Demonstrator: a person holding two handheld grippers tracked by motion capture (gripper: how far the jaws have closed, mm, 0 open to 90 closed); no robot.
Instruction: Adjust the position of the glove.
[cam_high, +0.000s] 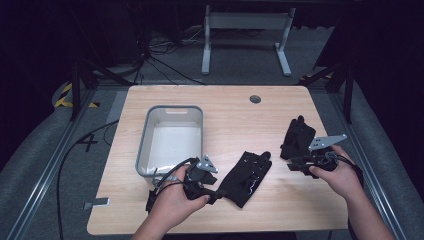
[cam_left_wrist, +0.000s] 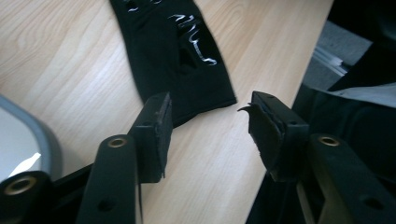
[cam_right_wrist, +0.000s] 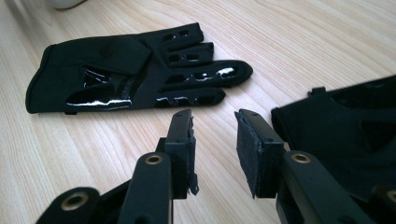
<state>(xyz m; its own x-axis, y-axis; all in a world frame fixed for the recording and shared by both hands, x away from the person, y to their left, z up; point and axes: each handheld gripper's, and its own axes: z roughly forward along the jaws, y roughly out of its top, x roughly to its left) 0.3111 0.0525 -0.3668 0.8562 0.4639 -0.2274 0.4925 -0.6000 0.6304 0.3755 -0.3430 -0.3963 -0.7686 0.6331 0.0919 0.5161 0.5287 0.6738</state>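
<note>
A black glove (cam_high: 248, 177) with glossy markings lies flat at the front middle of the table; it is the glove (cam_left_wrist: 175, 51) ahead of the left jaws and the glove (cam_right_wrist: 135, 70) across the right gripper view. A second black glove (cam_high: 296, 137) lies at the right, seen as the glove (cam_right_wrist: 345, 126) beside the right jaws. My left gripper (cam_high: 216, 192) is open at the first glove's cuff, its jaws (cam_left_wrist: 210, 128) apart with bare wood between them. My right gripper (cam_high: 292, 162) is open just beside the second glove, nothing between its fingers (cam_right_wrist: 215, 135).
A grey plastic bin (cam_high: 172, 137) stands at the middle left of the wooden table (cam_high: 235, 110), empty as far as I can see; its rim (cam_left_wrist: 28, 130) shows left of the left jaws. A small hole (cam_high: 255, 99) sits near the table's far edge.
</note>
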